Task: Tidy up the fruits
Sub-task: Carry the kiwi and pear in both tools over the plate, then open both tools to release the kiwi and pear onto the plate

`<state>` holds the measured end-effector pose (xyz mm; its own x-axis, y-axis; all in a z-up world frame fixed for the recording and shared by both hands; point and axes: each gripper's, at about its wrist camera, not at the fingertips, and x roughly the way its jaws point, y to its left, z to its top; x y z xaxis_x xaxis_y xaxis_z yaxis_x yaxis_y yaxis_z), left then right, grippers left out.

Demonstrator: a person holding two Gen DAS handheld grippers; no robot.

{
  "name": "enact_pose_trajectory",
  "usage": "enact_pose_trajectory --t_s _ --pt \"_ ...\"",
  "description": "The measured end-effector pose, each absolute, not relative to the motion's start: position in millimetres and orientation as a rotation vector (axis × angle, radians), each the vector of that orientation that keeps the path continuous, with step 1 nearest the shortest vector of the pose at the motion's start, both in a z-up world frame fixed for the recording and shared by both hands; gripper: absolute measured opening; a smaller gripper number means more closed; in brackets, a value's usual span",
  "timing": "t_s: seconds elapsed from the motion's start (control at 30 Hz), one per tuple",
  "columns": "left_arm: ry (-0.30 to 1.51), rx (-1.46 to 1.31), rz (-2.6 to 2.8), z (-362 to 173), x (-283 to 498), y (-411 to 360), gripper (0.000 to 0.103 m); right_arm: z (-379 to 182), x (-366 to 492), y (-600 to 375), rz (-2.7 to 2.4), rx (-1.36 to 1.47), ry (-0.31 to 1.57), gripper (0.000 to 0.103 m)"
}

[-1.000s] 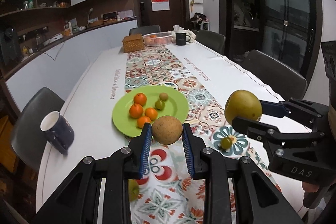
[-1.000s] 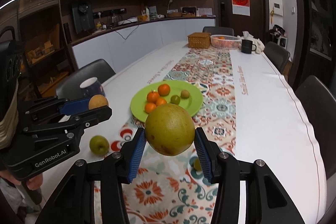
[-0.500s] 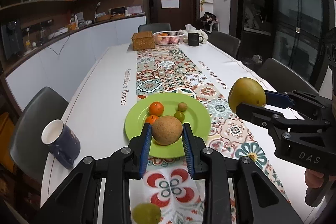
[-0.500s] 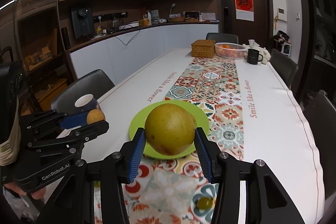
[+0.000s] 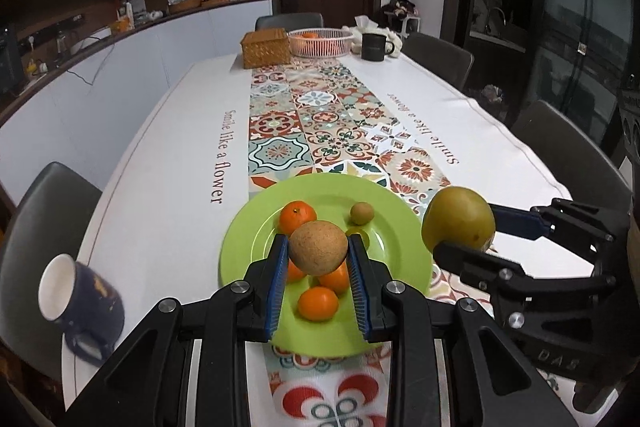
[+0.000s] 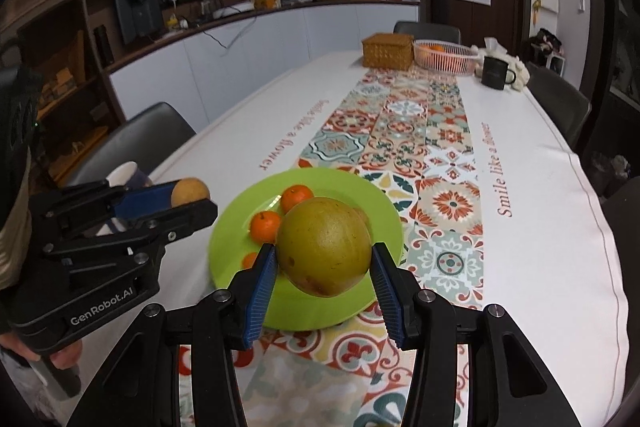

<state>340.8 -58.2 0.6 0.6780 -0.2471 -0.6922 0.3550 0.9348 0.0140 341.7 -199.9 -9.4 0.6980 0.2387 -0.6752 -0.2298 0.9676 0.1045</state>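
My left gripper [image 5: 319, 255] is shut on a small brown round fruit [image 5: 318, 247] and holds it above the near part of the green plate [image 5: 384, 203]. The plate holds several small oranges [image 5: 297, 216] and two small green-brown fruits [image 5: 362, 213]. My right gripper [image 6: 324, 259] is shut on a large yellow-green pear [image 6: 324, 247], held above the plate's [image 6: 240, 211] near right part. In the left wrist view the right gripper [image 5: 460, 227] with the pear [image 5: 458, 219] hovers at the plate's right rim. In the right wrist view the left gripper [image 6: 192, 197] is at the plate's left.
A dark blue mug [image 5: 80, 303] stands left of the plate near the table edge. At the far end stand a wicker box [image 5: 266, 47], a pink basket [image 5: 320, 42] with oranges and a black mug [image 5: 373, 46]. Grey chairs [image 5: 436, 57] line both sides.
Both grippers have moved forward over the plate with their fruits. The loose green fruits on the runner near me have dropped out of view.
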Motion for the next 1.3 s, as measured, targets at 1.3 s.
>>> enact_pose_trajectory --t_s 1.3 --pt "0.697 0.190 -0.243 26.7 292.9 -43.2 0.067 8.6 303.5 -204.1 0.187 -0.012 0.676 0.072"
